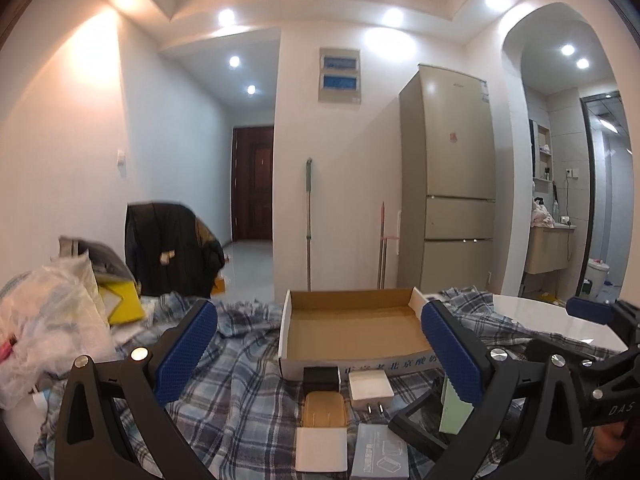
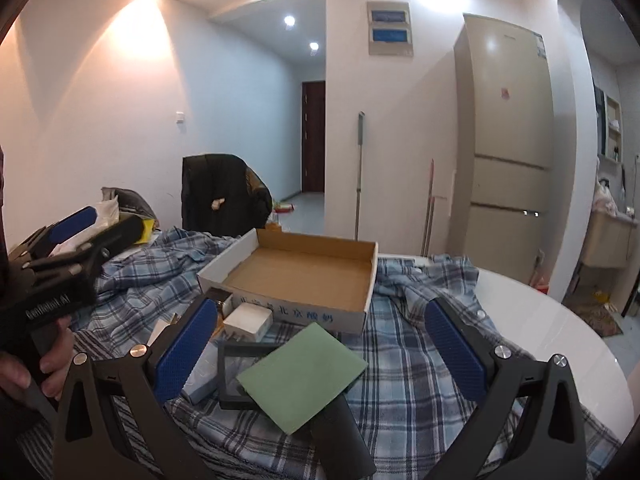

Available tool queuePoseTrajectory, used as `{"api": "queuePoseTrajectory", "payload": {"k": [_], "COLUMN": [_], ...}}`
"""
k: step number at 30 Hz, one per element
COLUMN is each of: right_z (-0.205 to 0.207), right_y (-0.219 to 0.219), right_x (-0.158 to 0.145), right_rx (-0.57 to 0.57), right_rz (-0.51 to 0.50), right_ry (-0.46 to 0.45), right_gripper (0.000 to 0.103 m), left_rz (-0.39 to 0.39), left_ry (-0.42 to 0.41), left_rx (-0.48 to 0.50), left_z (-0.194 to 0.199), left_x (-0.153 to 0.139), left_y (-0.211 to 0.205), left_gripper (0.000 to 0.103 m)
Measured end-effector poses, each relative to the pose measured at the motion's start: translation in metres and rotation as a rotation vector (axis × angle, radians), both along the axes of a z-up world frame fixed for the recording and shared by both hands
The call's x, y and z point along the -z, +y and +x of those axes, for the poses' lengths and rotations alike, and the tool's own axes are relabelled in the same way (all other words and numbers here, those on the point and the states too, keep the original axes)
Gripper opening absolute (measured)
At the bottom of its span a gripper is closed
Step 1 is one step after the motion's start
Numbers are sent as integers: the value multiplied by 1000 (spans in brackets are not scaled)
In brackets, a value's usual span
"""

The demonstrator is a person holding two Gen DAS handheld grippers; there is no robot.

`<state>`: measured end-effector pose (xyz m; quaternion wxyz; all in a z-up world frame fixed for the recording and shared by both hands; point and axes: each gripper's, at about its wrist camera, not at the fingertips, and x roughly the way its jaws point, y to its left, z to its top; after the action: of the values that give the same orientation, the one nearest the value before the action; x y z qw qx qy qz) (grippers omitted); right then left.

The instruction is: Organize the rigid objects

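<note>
Nothing is being packed yet: the cardboard box [image 1: 352, 330] is sitting empty at twelve o'clock, while both the left gripper [image 1: 320, 354] and right gripper [image 2: 320, 350] are hovering spread apart, holding nothing, over the small items.

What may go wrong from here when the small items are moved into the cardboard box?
1. The green card lies loosely over the black frame and a black remote; lifting one may drag the others.
2. The plaid cloth is wrinkled, so the open right gripper might snag it.
3. The white charger sits tight against the cardboard box, leaving little finger room.
</note>
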<state>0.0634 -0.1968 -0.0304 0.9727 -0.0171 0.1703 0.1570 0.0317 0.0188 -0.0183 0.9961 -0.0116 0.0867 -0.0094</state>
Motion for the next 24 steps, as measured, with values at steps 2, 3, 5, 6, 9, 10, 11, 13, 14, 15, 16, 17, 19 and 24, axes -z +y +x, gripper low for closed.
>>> {"api": "queuePoseTrajectory", "payload": {"k": [2, 3, 5, 6, 9, 10, 11, 13, 14, 15, 16, 17, 19, 24], "right_z": [6, 9, 15, 17, 17, 16, 14, 10, 9, 8, 8, 7, 6, 6], "right_y": [-5, -7, -12, -14, -17, -18, -19, -19, -18, -17, -16, -16, -15, -15], "right_x": [2, 4, 8, 9, 10, 10, 8, 6, 4, 3, 1, 0, 0, 0], "right_rx": [-27, -35, -61, -62, -14, -5, 1, 22, 35, 45, 48, 48, 46, 56], "right_rz": [33, 48, 91, 104, 102, 101, 99, 76, 60, 48, 41, 34, 24, 10], "right_ry": [46, 76, 137, 153, 150, 144, 137, 108, 93, 83, 80, 78, 76, 81], "right_gripper": [103, 103, 103, 103, 103, 103, 103, 103, 103, 103, 103, 103, 103, 103], "left_rz": [-20, -35, -66, -84, -83, -69, -49, -13, 12, 28, 42, 43, 11, -78], "left_ry": [45, 69, 132, 155, 213, 231, 255, 302, 344, 377, 413, 455, 548, 636], "left_rx": [25, 37, 51, 51, 40, 39, 41, 38, 35, 29, 22, 24, 42, 52], "left_z": [2, 4, 8, 10, 16, 19, 21, 27, 33, 37, 40, 44, 53, 62], "left_x": [-6, -8, -13, -12, -8, -5, 0, 8, 14, 18, 23, 27, 36, 48], "left_y": [7, 10, 16, 19, 21, 18, 14, 8, 4, 2, 0, -1, 2, 14], "left_gripper": [103, 103, 103, 103, 103, 103, 103, 103, 103, 102, 89, 77, 63, 63]}}
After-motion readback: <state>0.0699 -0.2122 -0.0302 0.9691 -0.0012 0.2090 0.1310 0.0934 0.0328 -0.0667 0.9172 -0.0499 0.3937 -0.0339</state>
